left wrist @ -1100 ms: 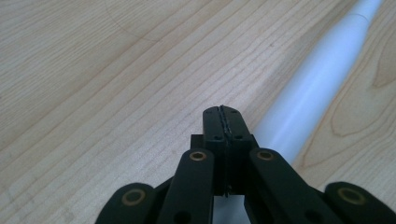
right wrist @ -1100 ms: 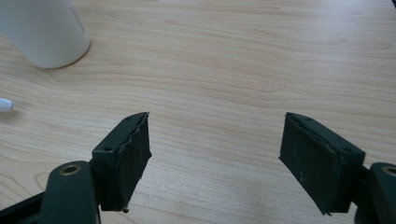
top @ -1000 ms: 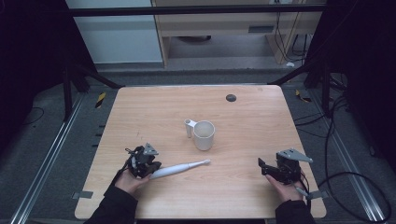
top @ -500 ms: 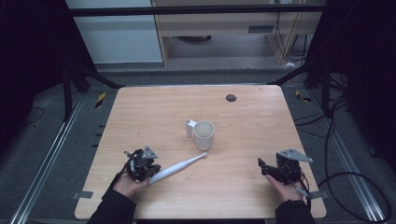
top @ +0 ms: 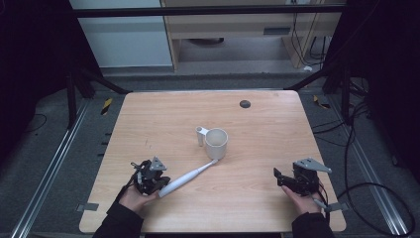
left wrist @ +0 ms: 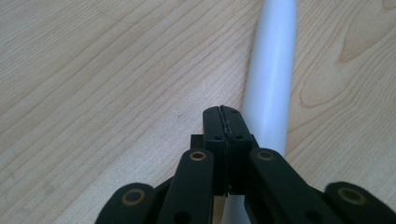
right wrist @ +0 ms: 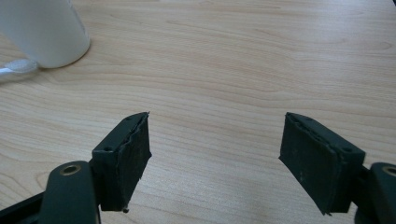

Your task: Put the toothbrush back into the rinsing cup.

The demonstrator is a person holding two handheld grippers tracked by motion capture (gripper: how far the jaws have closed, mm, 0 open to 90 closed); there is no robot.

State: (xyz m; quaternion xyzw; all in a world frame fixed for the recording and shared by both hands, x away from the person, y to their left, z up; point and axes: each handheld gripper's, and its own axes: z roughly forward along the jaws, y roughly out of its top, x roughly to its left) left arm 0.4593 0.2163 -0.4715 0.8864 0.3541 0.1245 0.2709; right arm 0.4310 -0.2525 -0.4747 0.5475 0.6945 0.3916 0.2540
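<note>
The toothbrush (top: pixel 188 175), a long, smooth white stick, lies on the table (top: pixel 257 129) just beside the left gripper (top: pixel 157 185), whose jaws are pressed together on nothing. Its far tip touches the cup (top: pixel 216 143). The right gripper (right wrist: pixel 215 154) rests wide apart.

A white ceramic mug (top: pixel 216 143) stands near the middle of the light wooden tabletop (top: pixel 267 129), with a small white upright piece (top: pixel 200 135) just beside it on its left. A long white plastic toothbrush (top: pixel 186 177) lies slantwise before the mug, its head end touching the mug's base. A small dark round disc (top: pixel 244 103) lies well behind the mug, toward the far right.
</note>
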